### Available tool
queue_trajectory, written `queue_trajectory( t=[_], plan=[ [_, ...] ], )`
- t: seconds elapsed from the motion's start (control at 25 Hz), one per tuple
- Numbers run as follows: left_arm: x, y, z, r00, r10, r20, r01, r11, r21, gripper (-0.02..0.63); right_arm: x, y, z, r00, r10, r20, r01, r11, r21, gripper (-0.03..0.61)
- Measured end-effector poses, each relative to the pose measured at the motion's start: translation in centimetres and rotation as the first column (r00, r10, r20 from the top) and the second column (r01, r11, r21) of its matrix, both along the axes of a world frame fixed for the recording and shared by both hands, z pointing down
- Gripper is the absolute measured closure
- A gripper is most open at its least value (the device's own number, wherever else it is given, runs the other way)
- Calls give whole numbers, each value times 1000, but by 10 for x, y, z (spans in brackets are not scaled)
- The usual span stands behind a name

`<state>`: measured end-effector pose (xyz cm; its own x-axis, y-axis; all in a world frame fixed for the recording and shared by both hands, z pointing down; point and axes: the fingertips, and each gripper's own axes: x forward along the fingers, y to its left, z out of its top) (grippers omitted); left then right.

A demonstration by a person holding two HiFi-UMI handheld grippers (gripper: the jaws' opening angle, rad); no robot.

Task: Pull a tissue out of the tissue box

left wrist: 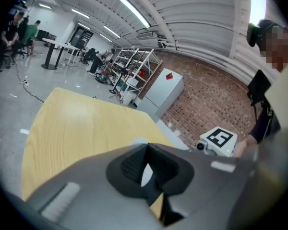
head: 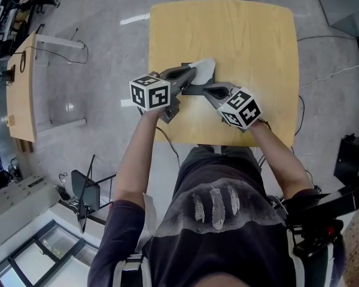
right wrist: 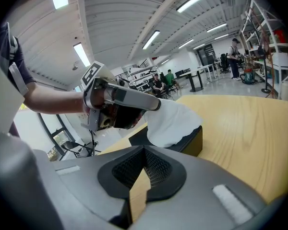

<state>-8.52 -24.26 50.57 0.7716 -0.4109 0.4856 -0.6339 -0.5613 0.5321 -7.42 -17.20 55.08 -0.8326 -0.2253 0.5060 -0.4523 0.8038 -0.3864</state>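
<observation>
A dark tissue box [head: 192,91] lies on the yellow wooden table [head: 245,46], near its front edge. A white tissue [head: 205,69] rises from the box's top. My left gripper [head: 195,72] is shut on that tissue. The right gripper view shows its closed jaws pinching the tissue [right wrist: 173,121] above the box [right wrist: 189,142]. In the left gripper view a white sliver of tissue [left wrist: 145,174] shows between the pads. My right gripper [head: 207,91] sits at the box's near right side, jaws shut with nothing between them [right wrist: 144,150].
A second wooden desk [head: 21,88] stands on the grey floor at the left. A black chair [head: 84,190] is near the table's front left. Black equipment [head: 350,160] stands at the right, and cables run across the floor.
</observation>
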Motion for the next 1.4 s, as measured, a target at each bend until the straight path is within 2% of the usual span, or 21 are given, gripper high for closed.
queue_trajectory(
  t=[1.08, 1.4],
  plan=[
    [6, -14, -48, 996, -32, -83, 40, 994, 97, 611, 5, -7, 11, 1000, 9, 0, -8, 1000, 2, 583],
    [3, -13, -58, 995, -39, -93, 49, 992, 114, 611, 5, -7, 11, 999, -24, -33, 25, 1000, 16, 581]
  ],
)
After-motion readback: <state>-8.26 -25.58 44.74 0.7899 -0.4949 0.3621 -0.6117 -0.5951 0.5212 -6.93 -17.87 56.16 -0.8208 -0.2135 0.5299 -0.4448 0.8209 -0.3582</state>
